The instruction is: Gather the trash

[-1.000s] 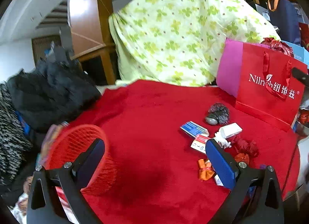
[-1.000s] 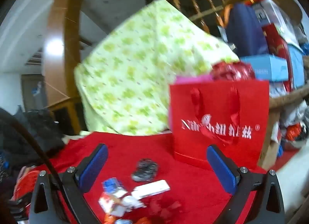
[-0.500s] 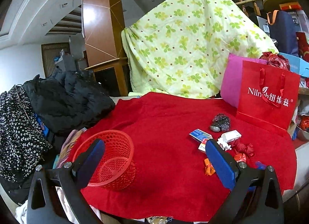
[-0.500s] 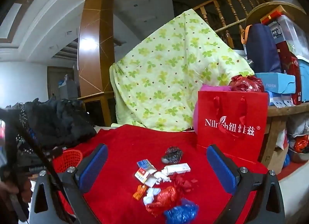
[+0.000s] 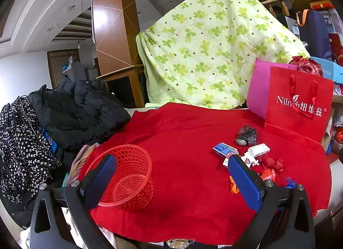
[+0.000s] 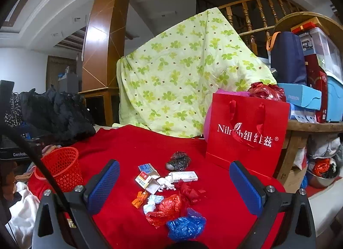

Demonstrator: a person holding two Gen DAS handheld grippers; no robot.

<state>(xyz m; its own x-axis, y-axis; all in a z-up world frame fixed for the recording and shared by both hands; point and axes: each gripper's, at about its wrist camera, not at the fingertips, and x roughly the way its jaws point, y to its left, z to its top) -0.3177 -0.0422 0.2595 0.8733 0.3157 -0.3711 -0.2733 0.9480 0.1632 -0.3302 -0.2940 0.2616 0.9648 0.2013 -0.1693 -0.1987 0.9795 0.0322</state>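
Note:
A heap of trash lies on the red cloth (image 6: 133, 141): a black crumpled bag (image 6: 178, 161), a white box (image 6: 184, 176), a blue packet (image 6: 147, 168), a red and white carton (image 6: 145, 181), an orange wrapper (image 6: 139, 200), a red plastic bag (image 6: 169, 206) and a blue plastic bag (image 6: 186, 226). A red mesh basket (image 5: 126, 176) stands empty at the cloth's left. My right gripper (image 6: 174, 186) hangs open above the heap. My left gripper (image 5: 173, 181) is open between basket and trash, which includes the black bag (image 5: 246, 135) and white box (image 5: 259, 150).
A red gift bag (image 6: 246, 133) with a pink bag behind stands at the cloth's back right. A green clover quilt (image 6: 182, 73) drapes over a railing behind. Dark clothes (image 5: 75, 109) pile up at the left. Boxes and a wooden shelf (image 6: 310, 124) crowd the right.
Both grippers have pulled back and up from the cloth, so more of the table, basket and trash heap shows. Both stay open with nothing held.

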